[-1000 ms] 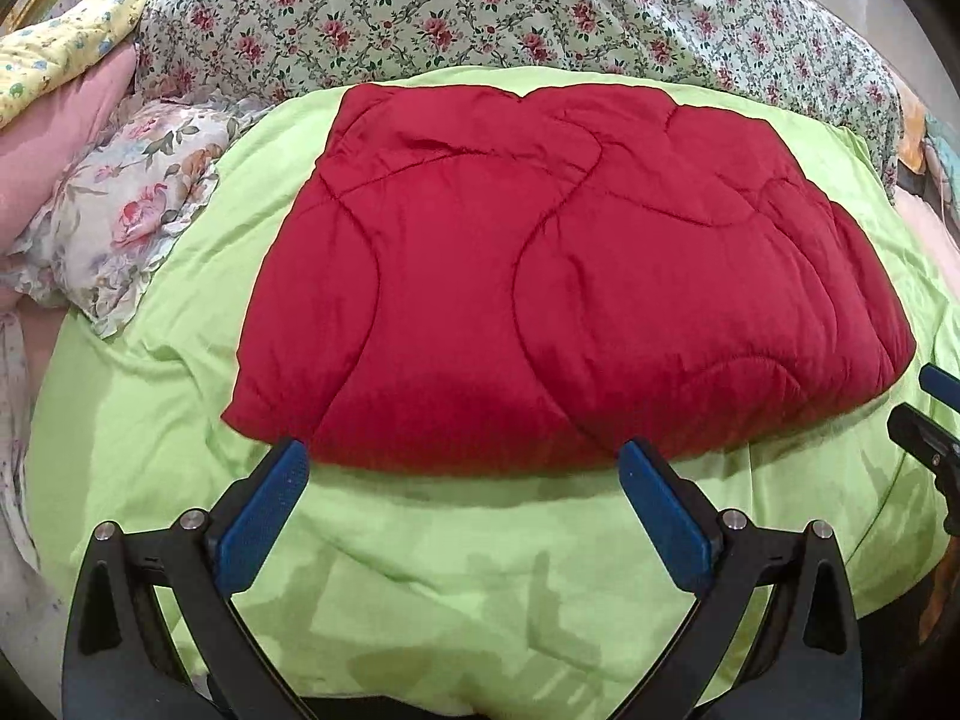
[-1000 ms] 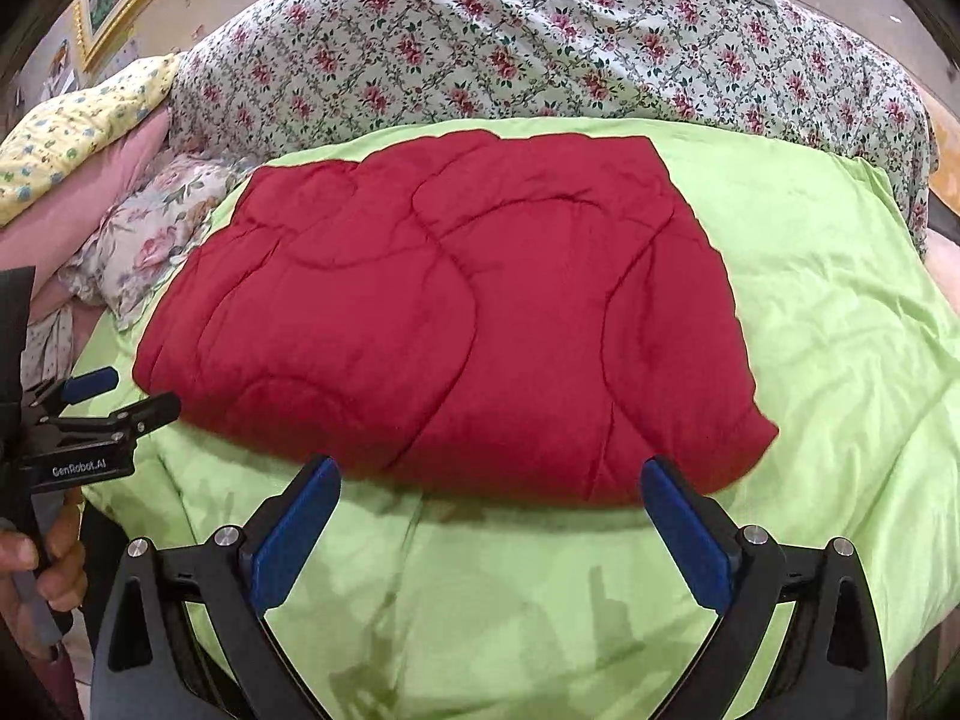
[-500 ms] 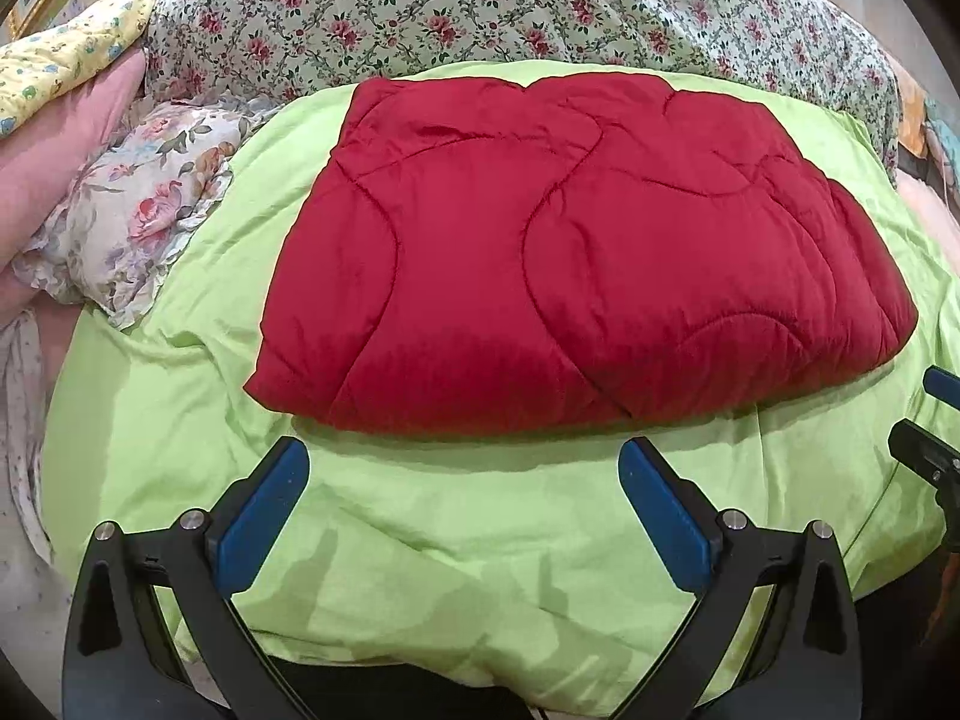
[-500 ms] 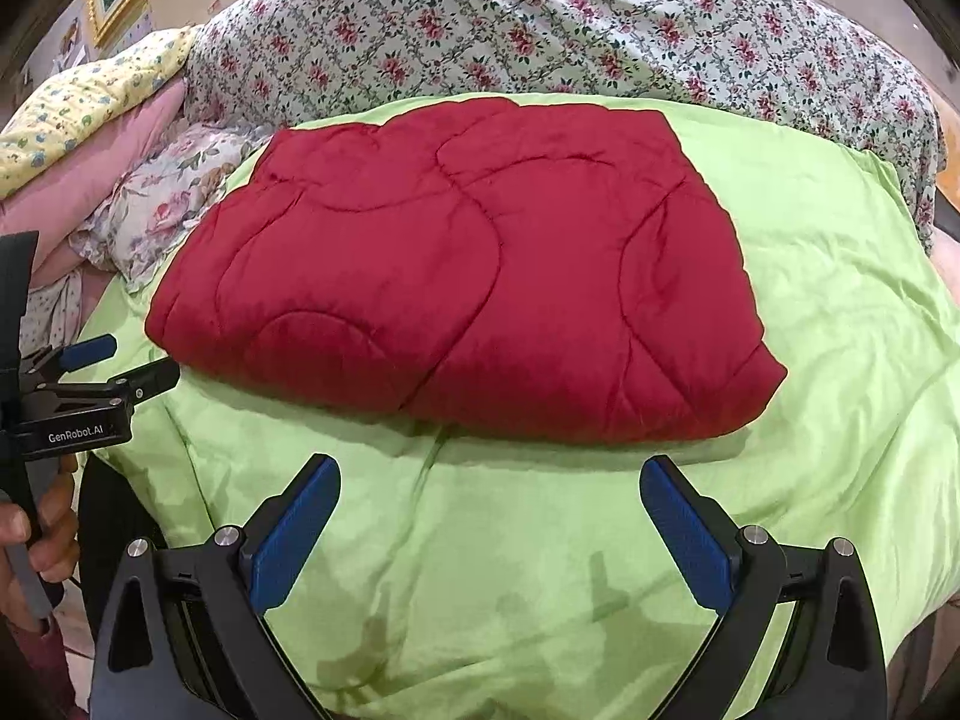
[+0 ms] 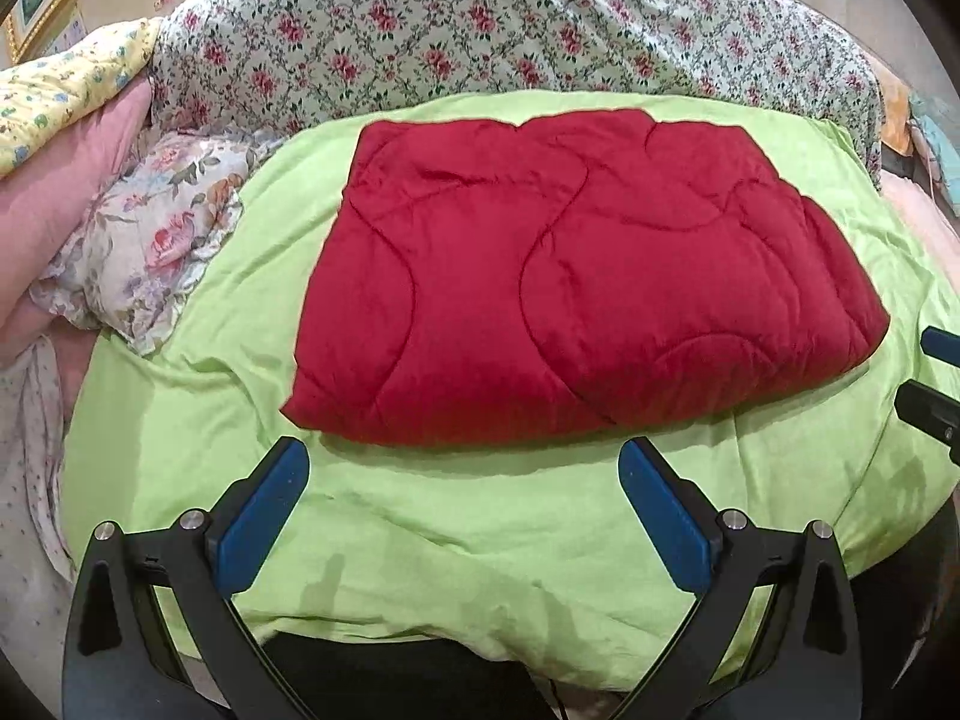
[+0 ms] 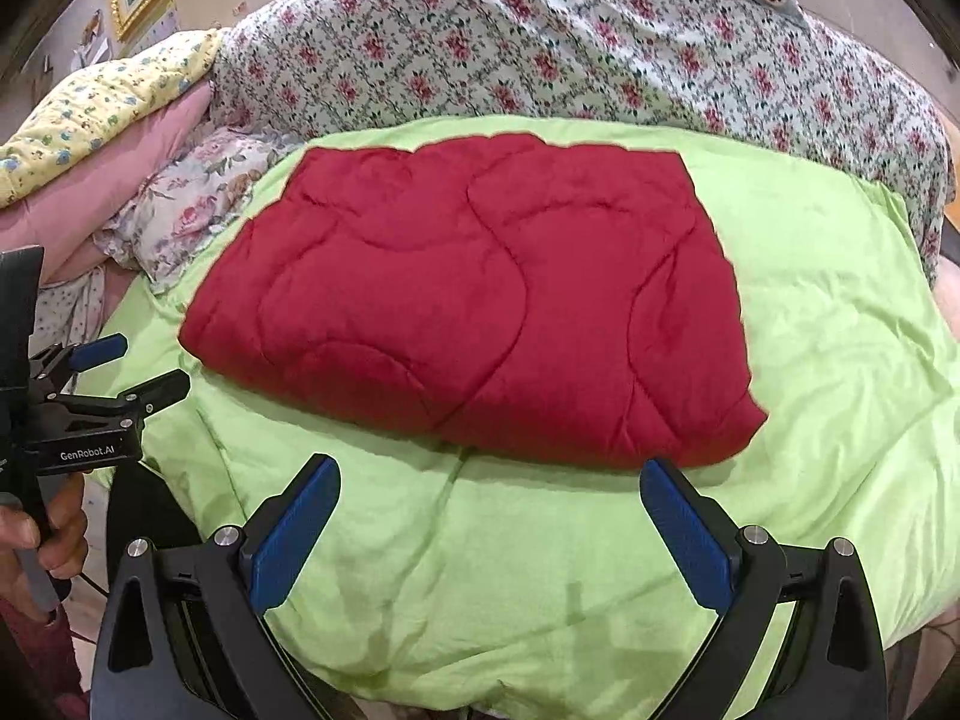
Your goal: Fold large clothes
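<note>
I am holding my left gripper (image 5: pixel 462 501) and my right gripper (image 6: pixel 489 513) low in their own frames, both with jaws spread wide and gripping nothing. The red quilt (image 5: pixel 576 294) is lying folded into a thick, flat rectangle in the middle of each frame, resting on the green sheet (image 5: pixel 456 546), apart from both grippers.

The quilt looks close to done, so I judge any further fold calls for taking the near edge at its two lower corners, one gripper each, biting through all the layers so none slip, then lifting evenly.

For room, bare green sheet is showing across the lower centre and along the right side in the right wrist view. In the left wrist view, the upper left is crowded by a floral pillow (image 5: pixel 150 240), just beside the quilt's left edge, and a floral blanket (image 5: pixel 480 42) is bordering the top.
</note>
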`<act>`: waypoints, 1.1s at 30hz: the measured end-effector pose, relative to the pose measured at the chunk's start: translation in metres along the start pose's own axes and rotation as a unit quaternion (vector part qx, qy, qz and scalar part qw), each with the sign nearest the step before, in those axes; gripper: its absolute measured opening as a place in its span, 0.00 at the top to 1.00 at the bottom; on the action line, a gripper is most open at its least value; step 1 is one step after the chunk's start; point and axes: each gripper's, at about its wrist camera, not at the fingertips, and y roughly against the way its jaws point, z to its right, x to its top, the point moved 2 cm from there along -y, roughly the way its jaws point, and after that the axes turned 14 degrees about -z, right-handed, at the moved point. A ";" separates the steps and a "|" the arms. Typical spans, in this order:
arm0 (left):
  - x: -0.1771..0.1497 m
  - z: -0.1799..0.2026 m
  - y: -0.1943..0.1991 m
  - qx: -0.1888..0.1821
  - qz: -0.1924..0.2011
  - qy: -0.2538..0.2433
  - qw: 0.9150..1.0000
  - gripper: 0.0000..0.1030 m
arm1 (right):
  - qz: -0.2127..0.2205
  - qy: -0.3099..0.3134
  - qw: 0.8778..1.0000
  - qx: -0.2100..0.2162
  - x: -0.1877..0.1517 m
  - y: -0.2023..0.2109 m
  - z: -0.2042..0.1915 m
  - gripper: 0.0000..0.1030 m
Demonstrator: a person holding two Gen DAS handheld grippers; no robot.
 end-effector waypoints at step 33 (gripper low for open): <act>0.033 0.011 -0.030 -0.001 -0.033 -0.008 0.999 0.00 | -0.029 -0.021 0.999 0.020 0.030 -0.036 -0.002 0.02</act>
